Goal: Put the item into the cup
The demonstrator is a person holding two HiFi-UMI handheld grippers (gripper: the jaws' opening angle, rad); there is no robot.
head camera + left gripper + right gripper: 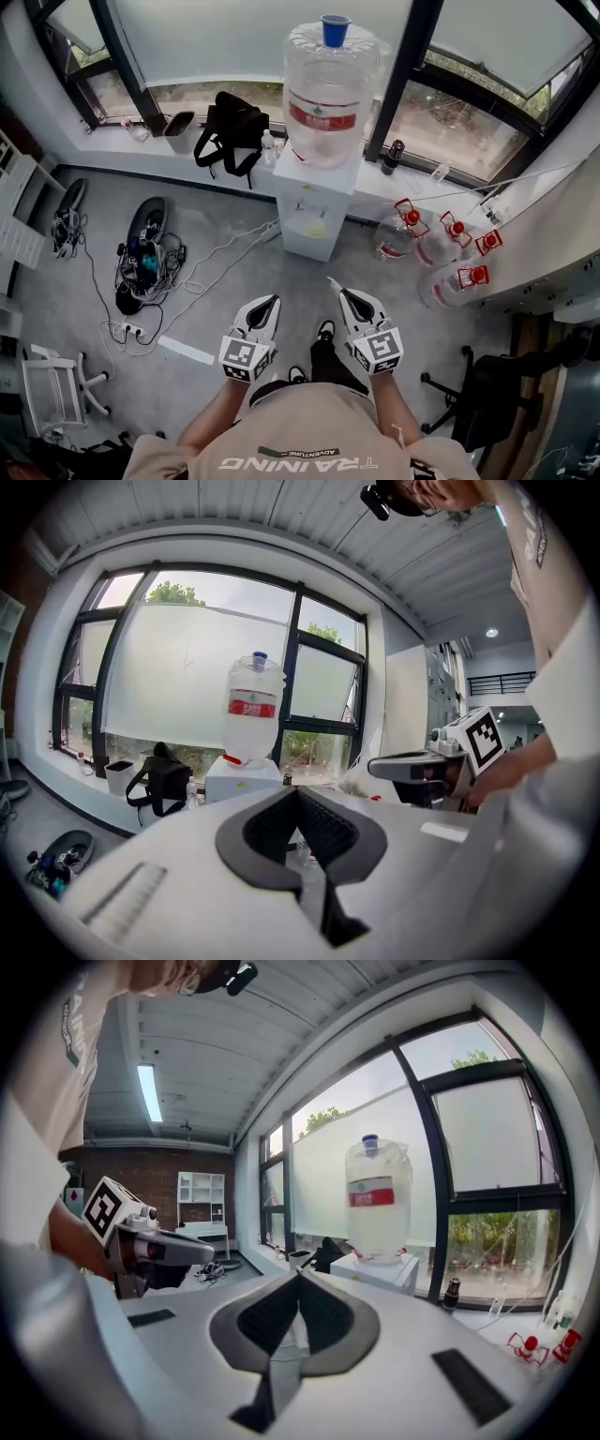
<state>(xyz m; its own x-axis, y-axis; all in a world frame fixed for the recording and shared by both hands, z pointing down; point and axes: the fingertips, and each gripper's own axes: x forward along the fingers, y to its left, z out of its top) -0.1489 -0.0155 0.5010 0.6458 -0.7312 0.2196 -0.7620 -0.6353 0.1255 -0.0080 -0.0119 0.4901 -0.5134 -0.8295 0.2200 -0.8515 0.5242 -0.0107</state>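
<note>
Task not yet begun. The left gripper and right gripper hang side by side over the floor, both jaws closed tip to tip and empty. No item shows. A blue cup-like thing sits atop the jug at 12 o'clock. The next move likely calls for finding the item and opening one pair of jaws.

Red-banded water bottle, blue cap

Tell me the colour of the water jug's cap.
The cap is blue, clearest in the head view.
</note>
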